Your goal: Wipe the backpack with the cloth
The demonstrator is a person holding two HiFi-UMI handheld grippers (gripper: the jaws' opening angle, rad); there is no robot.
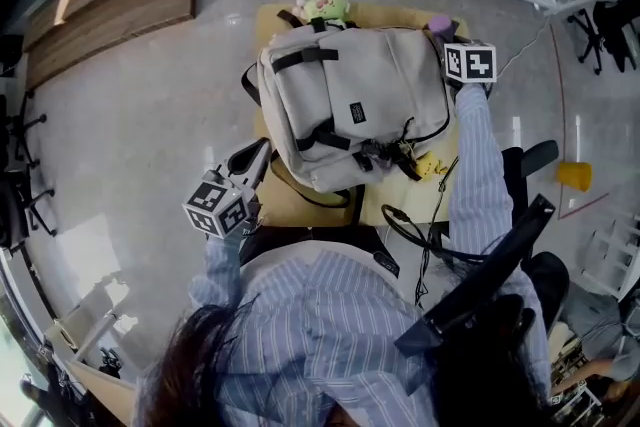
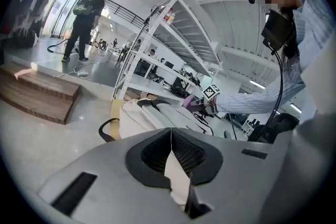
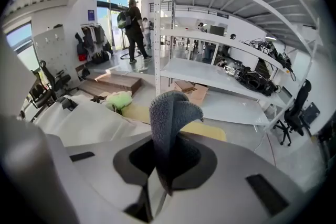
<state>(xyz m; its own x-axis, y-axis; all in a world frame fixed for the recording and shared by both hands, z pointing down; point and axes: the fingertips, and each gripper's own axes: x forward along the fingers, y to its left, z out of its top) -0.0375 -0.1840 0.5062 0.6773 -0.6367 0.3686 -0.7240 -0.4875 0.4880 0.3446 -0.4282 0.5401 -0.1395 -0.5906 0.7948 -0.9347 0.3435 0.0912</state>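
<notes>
Partly cut off in the head view: near edge of the yellow table (image 1: 405,200), lost under the person's head and striped shirt. Hard to read there too: tips of the right gripper (image 1: 452,40), covered by its own marker cube, with only a purplish-grey scrap of cloth (image 1: 440,23) peeking out at the far right corner of the grey backpack (image 1: 355,105). Cannot tell from above whether cloth and fabric touch. Clearer in the right gripper view: right gripper (image 3: 168,160) fingers pinched tight on a folded grey cloth (image 3: 170,118), standing upright out of the jaws, lower end swallowed in the dark recess between them. Below and to the left, pale backpack (image 3: 79,123) lying flat on the table (image 3: 205,131), with a green plush toy (image 3: 119,99) just past its far end. In the left gripper view: left gripper (image 2: 170,149) fingers pressed together along one thin seam, nothing pinched between them, pointed toward the backpack (image 2: 152,115). From above, left gripper (image 1: 262,153) just beside the backpack's near left corner; contact not readable. Green plush toy (image 1: 325,7) at the backpack's far edge, half tucked behind it. Small yellow item (image 1: 430,165) by the backpack's near right side, too small to name.
</notes>
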